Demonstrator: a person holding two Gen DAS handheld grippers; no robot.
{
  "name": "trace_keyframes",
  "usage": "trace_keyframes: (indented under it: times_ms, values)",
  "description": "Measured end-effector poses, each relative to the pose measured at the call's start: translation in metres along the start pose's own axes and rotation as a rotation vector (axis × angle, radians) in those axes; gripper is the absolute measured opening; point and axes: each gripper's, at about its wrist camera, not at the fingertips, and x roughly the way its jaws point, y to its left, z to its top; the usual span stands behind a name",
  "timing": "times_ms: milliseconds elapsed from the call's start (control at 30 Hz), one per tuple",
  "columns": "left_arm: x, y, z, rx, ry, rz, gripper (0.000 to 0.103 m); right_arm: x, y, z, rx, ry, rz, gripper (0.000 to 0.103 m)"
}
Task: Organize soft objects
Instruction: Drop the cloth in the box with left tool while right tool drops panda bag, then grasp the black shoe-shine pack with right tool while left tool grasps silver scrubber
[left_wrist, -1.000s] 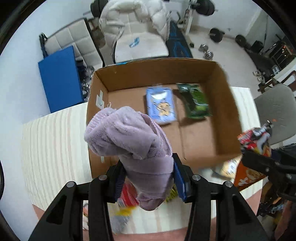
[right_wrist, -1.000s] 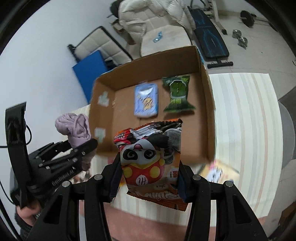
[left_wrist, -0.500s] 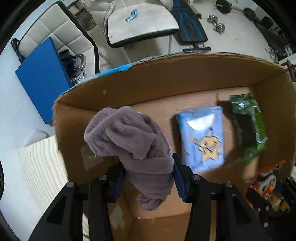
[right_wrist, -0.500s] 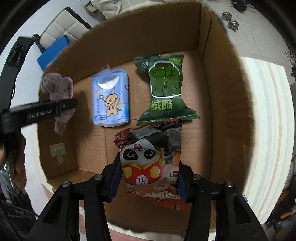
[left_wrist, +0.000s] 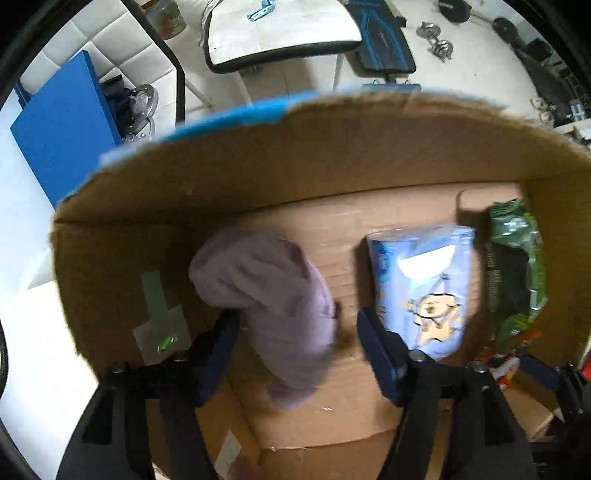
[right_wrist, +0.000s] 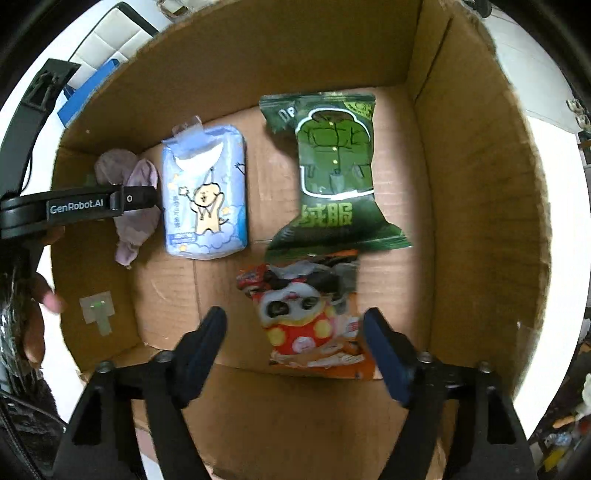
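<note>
Now lilac sock (left_wrist: 269, 306) hangs lengthwise between spread left hand-held gripper (left_wrist: 295, 332) fingers

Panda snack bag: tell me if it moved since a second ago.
Yes. The panda snack bag has gone from outside the cardboard box down inside it, below the green packet, released.

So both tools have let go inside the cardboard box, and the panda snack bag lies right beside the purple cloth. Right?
Not quite. In the right wrist view the panda snack bag lies just below the green packet; the purple cloth is across the cardboard box, beyond the blue tissue pack.
</note>
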Motion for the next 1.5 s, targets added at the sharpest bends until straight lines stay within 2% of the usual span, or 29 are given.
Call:
trace_keyframes:
  times_ms: [33,133,200,367,500,600,867,1000,1100,1233,1300,1400,1500]
  values:
    - [-0.003,0.0,-0.001,-0.002,-0.002,-0.01,0.076,-0.004,0.002,-0.001,-0.001,-0.002,-0.005,0.082]
    - [-0.023,-0.004,-0.008,-0.003,-0.036,-0.026,0.096,-0.015,0.009,-0.004,-0.015,-0.013,-0.014,0.099]
    - [-0.037,-0.006,-0.017,-0.004,-0.067,-0.026,0.096,-0.025,0.015,-0.008,-0.034,-0.034,-0.042,0.103]
    - [-0.068,-0.003,-0.045,-0.043,-0.129,-0.076,0.096,-0.041,0.027,-0.023,-0.084,-0.098,-0.135,0.103]
    - [-0.089,0.0,-0.076,-0.074,-0.199,-0.069,0.096,-0.059,0.028,-0.038,-0.078,-0.163,-0.169,0.103]
    - [-0.107,-0.003,-0.098,-0.078,-0.251,-0.04,0.096,-0.075,0.028,-0.051,-0.089,-0.197,-0.165,0.103]
    - [-0.142,-0.025,-0.154,-0.051,-0.336,-0.019,0.096,-0.127,0.029,-0.084,-0.078,-0.28,-0.097,0.103]
    - [-0.159,-0.026,-0.186,-0.062,-0.392,0.013,0.096,-0.143,0.03,-0.116,-0.067,-0.331,-0.042,0.103]
    - [-0.158,-0.016,-0.22,-0.11,-0.431,0.085,0.096,-0.129,0.018,-0.143,0.023,-0.299,0.045,0.103]
    - [-0.132,0.003,-0.266,-0.155,-0.426,0.213,0.096,-0.064,0.0,-0.177,0.184,-0.143,0.204,0.103]
    - [-0.107,0.015,-0.287,-0.178,-0.375,0.247,0.096,-0.032,-0.003,-0.186,0.243,-0.1,0.216,0.103]
    - [-0.069,0.038,-0.307,-0.234,-0.29,0.227,0.096,0.012,-0.004,-0.187,0.321,-0.081,0.213,0.103]
    - [-0.037,0.057,-0.322,-0.29,-0.224,0.217,0.096,0.04,0.002,-0.177,0.367,-0.086,0.194,0.092]
